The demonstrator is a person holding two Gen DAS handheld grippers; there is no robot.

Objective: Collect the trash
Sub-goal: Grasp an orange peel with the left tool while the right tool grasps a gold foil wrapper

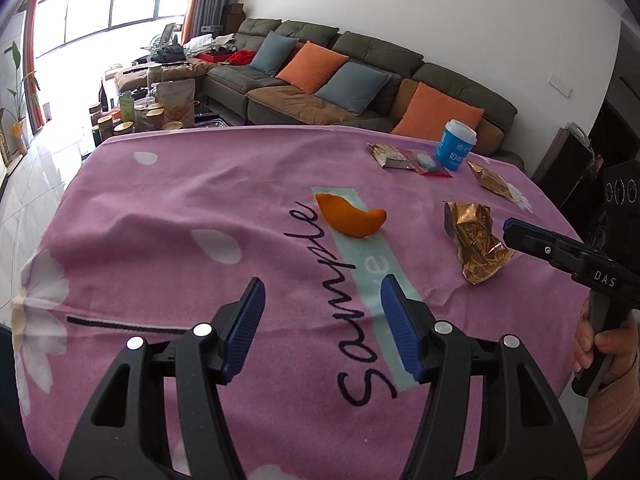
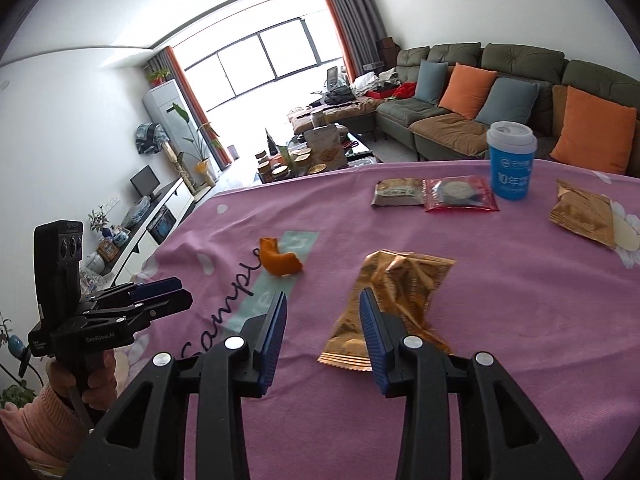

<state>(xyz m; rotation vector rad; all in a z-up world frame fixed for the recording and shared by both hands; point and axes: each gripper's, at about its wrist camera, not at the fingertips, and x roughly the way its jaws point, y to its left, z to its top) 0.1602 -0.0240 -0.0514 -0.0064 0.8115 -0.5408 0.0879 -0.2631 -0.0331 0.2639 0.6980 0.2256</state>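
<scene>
Jaws are standing apart on both grippers, left (image 1: 323,302) and right (image 2: 323,314) (nothing clamped), hovering near a gold wrapper (image 2: 394,292).

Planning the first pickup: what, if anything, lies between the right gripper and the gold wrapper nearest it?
Nothing visible. The right gripper is open just short of the crumpled gold wrapper, with only bare pink cloth between them.

A green sofa (image 2: 500,80) (orange and blue cushions (image 2: 466,90) on it) stands beyond the pink cloth (image 1: 160,220).
</scene>
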